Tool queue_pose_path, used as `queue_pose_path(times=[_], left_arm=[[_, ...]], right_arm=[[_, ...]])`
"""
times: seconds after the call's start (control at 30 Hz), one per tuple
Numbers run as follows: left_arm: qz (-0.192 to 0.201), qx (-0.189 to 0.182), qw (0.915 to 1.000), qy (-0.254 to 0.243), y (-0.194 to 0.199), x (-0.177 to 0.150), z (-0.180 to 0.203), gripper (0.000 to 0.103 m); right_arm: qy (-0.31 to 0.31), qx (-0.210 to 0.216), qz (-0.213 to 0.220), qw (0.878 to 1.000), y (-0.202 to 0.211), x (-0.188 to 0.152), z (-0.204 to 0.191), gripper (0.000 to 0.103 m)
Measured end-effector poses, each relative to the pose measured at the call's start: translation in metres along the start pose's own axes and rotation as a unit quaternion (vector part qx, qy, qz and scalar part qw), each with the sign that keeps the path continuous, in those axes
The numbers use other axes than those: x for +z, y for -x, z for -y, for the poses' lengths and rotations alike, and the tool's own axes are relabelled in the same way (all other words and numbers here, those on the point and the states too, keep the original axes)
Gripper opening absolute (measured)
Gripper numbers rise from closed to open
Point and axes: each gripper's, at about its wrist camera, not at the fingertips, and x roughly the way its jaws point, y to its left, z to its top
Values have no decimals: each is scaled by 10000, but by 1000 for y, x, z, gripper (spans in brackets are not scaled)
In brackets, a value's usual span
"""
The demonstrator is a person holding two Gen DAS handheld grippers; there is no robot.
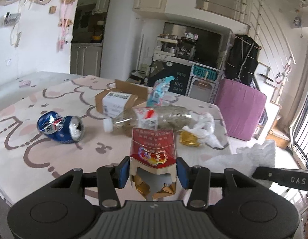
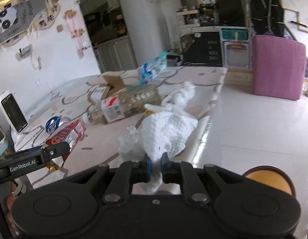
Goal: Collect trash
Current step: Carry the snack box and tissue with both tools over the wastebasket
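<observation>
Left hand-held gripper (image 1: 153, 172) clamped on a red cigarette pack (image 1: 154, 151), blue pads pressed to both sides, torn end with gold foil nearest the camera, lifted clear of the pink patterned mat (image 1: 54, 159). Right hand-held gripper (image 2: 156, 166) pinched nearly closed on a white crumpled paper towel (image 2: 166, 135), bulk of it bunched just ahead of the pads. Farther back on the mat: crushed blue can (image 1: 61, 126) to the left, clear plastic bottle (image 1: 146, 119) lying on its side with white cap toward the can, open cardboard box (image 1: 118, 101) behind it, blue-and-white wrapper (image 1: 159, 91) upright beside the box, white plastic bag (image 1: 205, 127) and gold foil scrap (image 1: 188, 138) right of the bottle. Pink cushioned block (image 1: 241, 111) beyond the mat's far right corner.
</observation>
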Motion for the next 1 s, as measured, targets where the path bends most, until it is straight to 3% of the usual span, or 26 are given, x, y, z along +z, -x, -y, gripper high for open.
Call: queue_pose_path(times=[0.5,1.0], left_arm=[[-199,-858,9946,-544,-10,-9,109,49],[-1004,-1568,9763,-1105,-68,-54,225,49]], right_arm=[[-556,-744,181,9955,63,-19,96,10],[-1178,-1299,-134,9844,74,-57,204,10]])
